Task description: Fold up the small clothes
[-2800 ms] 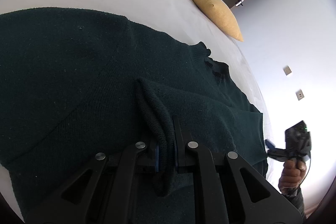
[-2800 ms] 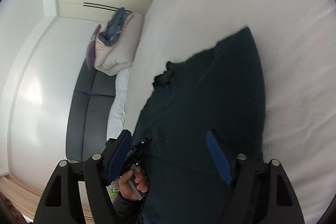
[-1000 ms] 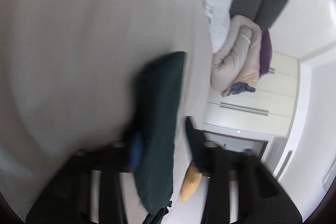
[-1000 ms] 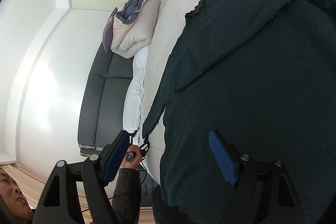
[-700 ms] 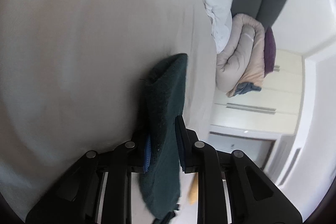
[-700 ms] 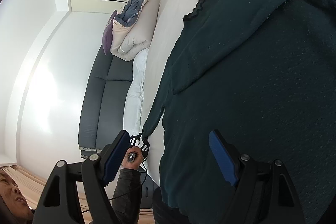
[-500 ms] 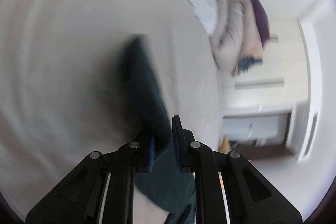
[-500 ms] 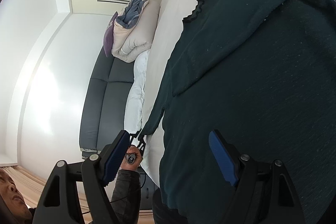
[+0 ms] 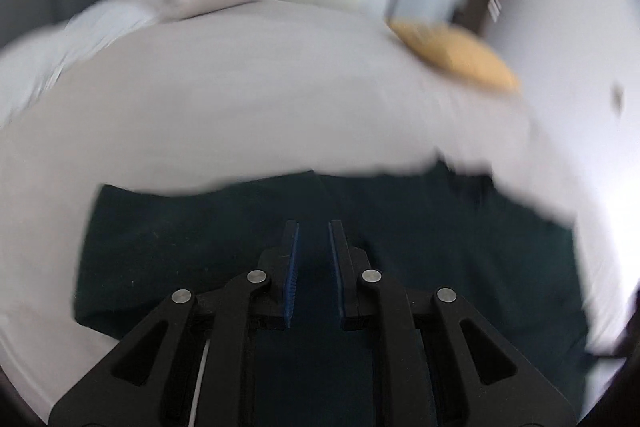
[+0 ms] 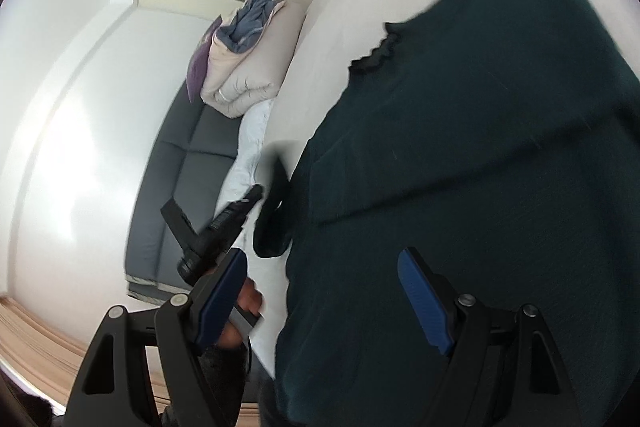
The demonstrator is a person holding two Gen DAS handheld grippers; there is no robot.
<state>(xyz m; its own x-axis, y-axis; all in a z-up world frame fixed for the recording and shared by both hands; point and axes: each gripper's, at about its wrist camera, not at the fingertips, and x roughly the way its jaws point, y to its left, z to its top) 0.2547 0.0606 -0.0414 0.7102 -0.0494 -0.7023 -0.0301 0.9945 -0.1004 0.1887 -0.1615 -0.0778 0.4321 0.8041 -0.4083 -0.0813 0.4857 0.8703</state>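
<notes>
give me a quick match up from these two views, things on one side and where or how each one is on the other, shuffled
Things:
1. dark green sweater
2. yellow pillow
3. folded duvet
4. right tongs

Place or state:
a. at the far end of the grey sofa
b. wide open, gripping nothing
c. spread over the white bed
d. at the bed's far edge, beyond the sweater

Pairs: 1-c, 2-d, 3-a, 4-b
</notes>
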